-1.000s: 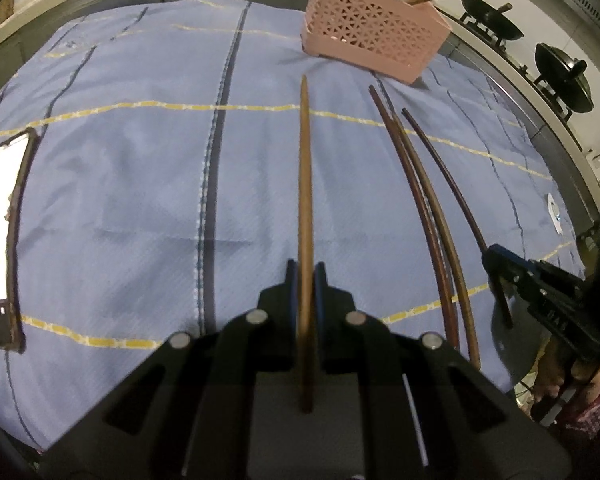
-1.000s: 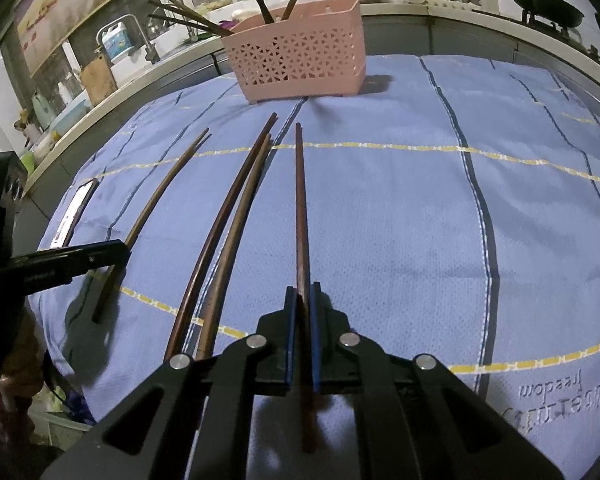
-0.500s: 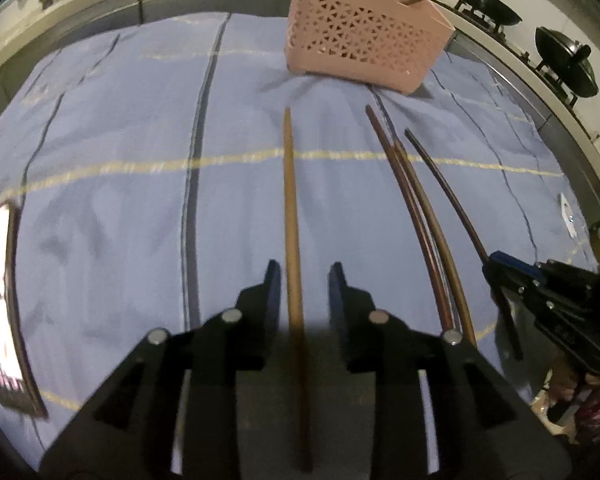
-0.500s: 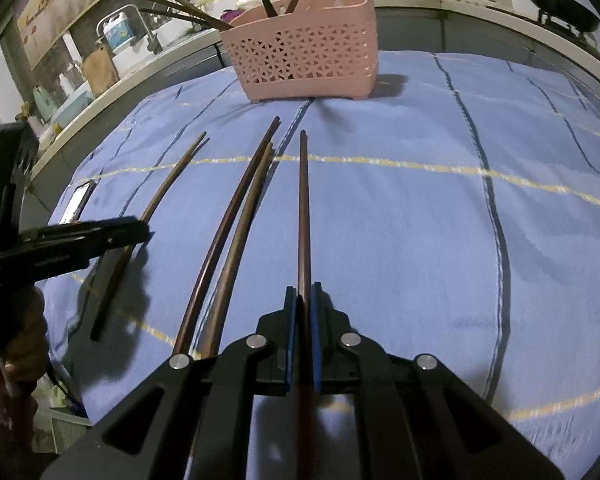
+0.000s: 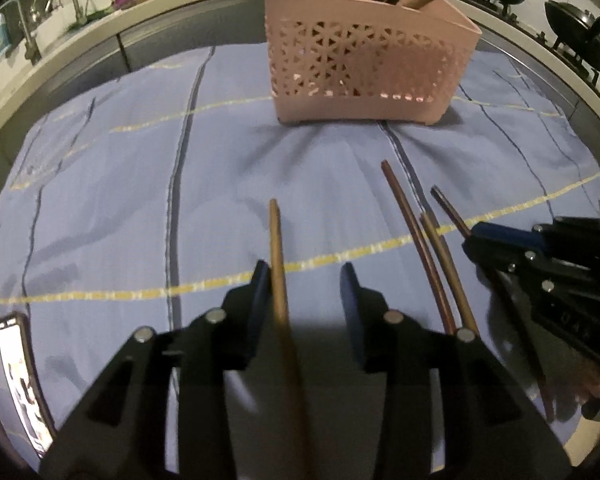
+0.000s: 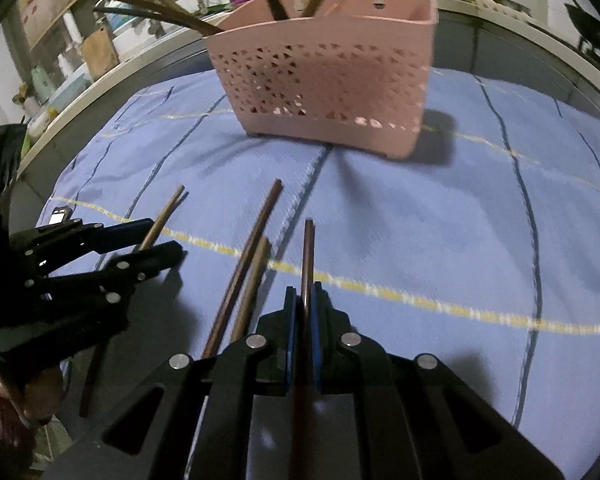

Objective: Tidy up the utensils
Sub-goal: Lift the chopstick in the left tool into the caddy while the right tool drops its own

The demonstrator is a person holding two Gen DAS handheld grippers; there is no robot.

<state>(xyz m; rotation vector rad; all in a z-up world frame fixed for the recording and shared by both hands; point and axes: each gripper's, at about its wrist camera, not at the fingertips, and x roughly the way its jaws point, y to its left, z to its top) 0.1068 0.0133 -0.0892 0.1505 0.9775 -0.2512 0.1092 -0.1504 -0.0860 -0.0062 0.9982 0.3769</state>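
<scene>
The left gripper (image 5: 302, 276) has just been opening, its jaws now apart with a light chopstick (image 5: 278, 264) loose between them, tip toward the pink basket (image 5: 370, 64). Two chopsticks (image 5: 432, 264) lie alongside on the blue cloth (image 5: 100, 200). The right gripper (image 6: 305, 300) is clenched on a dark chopstick (image 6: 308, 256) pointing likewise; the basket holds more chopsticks.
</scene>
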